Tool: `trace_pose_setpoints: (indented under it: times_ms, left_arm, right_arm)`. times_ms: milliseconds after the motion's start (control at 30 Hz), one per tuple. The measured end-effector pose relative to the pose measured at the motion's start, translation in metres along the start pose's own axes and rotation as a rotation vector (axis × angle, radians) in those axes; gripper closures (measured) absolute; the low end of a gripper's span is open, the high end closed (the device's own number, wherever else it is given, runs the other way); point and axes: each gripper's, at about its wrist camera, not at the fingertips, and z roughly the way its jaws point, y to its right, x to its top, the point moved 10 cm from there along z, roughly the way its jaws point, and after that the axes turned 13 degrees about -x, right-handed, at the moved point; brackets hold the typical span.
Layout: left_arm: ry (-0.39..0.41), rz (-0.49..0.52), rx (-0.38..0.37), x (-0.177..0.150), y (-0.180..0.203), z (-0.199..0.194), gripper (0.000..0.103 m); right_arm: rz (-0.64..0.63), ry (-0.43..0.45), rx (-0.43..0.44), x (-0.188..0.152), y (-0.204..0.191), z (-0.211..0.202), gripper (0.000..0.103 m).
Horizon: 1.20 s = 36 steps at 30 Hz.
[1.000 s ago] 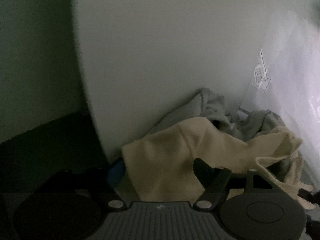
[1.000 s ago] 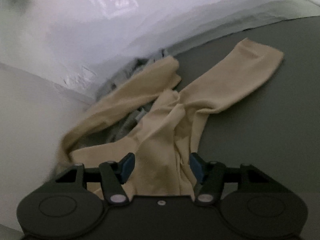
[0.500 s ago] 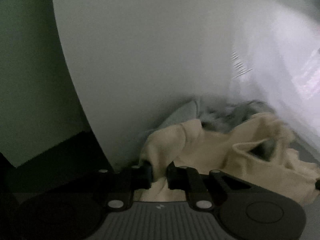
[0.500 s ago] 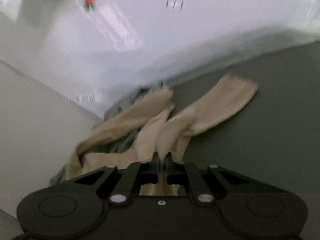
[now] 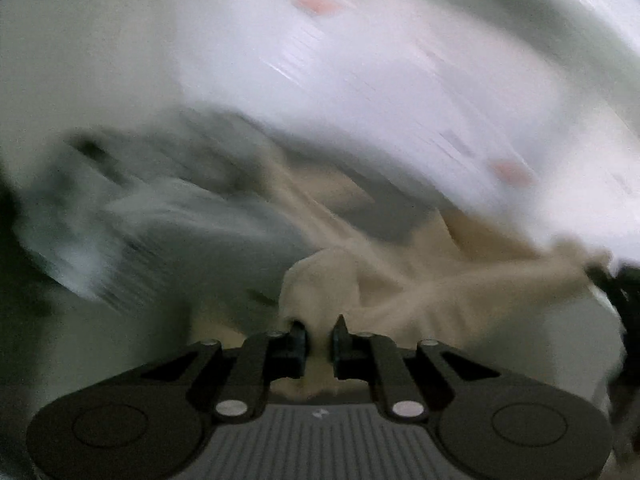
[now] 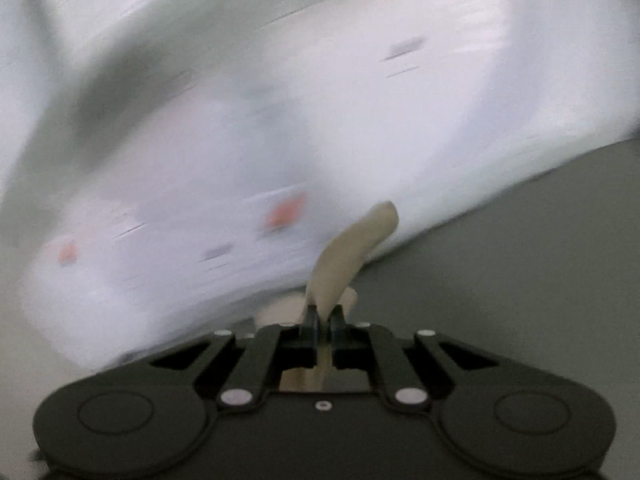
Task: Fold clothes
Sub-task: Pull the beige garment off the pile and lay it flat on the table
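Observation:
A cream garment [image 5: 420, 272] stretches from my left gripper [image 5: 319, 330] off to the right, blurred by motion. The left gripper is shut on a bunched fold of it. In the right wrist view my right gripper [image 6: 324, 316] is shut on a strip of the same cream garment [image 6: 352, 248], which rises between the fingers above the grey table [image 6: 520, 280]. A grey garment [image 5: 160, 216] lies blurred to the left behind the cream one.
A white wall or panel [image 6: 280, 120] with small red marks fills the background of both views, heavily blurred. What seems to be the other gripper's dark body [image 5: 624, 280] shows at the right edge of the left wrist view.
Both grippers were open a second ago, closed on the cream garment, and have since lifted and swung with it. Both views are now motion-blurred and tilted up toward the wall.

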Motion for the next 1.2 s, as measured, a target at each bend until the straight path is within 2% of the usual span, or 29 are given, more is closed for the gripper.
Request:
trace_pose_setpoints:
  times_ms: [33, 100, 167, 267, 367, 533, 700, 800, 933, 1067, 1133, 1200]
  left_arm:
    - [-0.040, 0.010, -0.035, -0.021, 0.020, 0.009, 0.084]
    - [-0.114, 0.027, -0.084, -0.060, 0.055, 0.025, 0.084]
    - [-0.160, 0.047, -0.077, -0.084, 0.075, 0.035, 0.083]
    - [-0.189, 0.069, -0.036, -0.101, 0.090, 0.047, 0.073]
    - [-0.191, 0.035, -0.009, -0.096, 0.088, 0.061, 0.072]
    - [-0.182, 0.002, 0.061, -0.093, 0.072, 0.056, 0.070]
    - [-0.172, -0.015, 0.110, -0.074, 0.039, 0.059, 0.064]
    - [-0.186, -0.028, 0.121, -0.066, 0.017, 0.068, 0.059]
    - [-0.210, 0.007, 0.140, -0.053, -0.010, 0.086, 0.050]
    - [-0.240, 0.031, 0.118, -0.037, -0.035, 0.112, 0.040]
    - [-0.263, 0.034, 0.111, -0.032, -0.046, 0.125, 0.040]
    - [-0.281, 0.040, 0.108, -0.029, -0.054, 0.135, 0.040]
  right_arm:
    - [-0.022, 0.007, -0.071, 0.006, 0.034, 0.001, 0.096]
    - [-0.068, -0.032, -0.204, 0.011, 0.098, 0.006, 0.095]
    - [-0.072, -0.095, -0.305, 0.007, 0.150, 0.008, 0.095]
    - [-0.090, -0.129, -0.363, -0.002, 0.194, 0.001, 0.088]
    - [-0.124, -0.154, -0.358, -0.016, 0.205, -0.004, 0.084]
    - [-0.188, -0.188, -0.220, -0.037, 0.164, -0.004, 0.077]
    - [-0.293, -0.228, -0.046, -0.071, 0.085, -0.001, 0.073]
    - [-0.367, -0.263, 0.039, -0.096, 0.034, 0.002, 0.064]
    - [-0.460, -0.317, 0.100, -0.130, -0.029, 0.010, 0.058]
    - [-0.531, -0.351, 0.115, -0.161, -0.069, 0.016, 0.053]
    - [-0.571, -0.360, 0.113, -0.173, -0.084, 0.020, 0.044]
    - [-0.601, -0.359, 0.104, -0.181, -0.093, 0.023, 0.043]
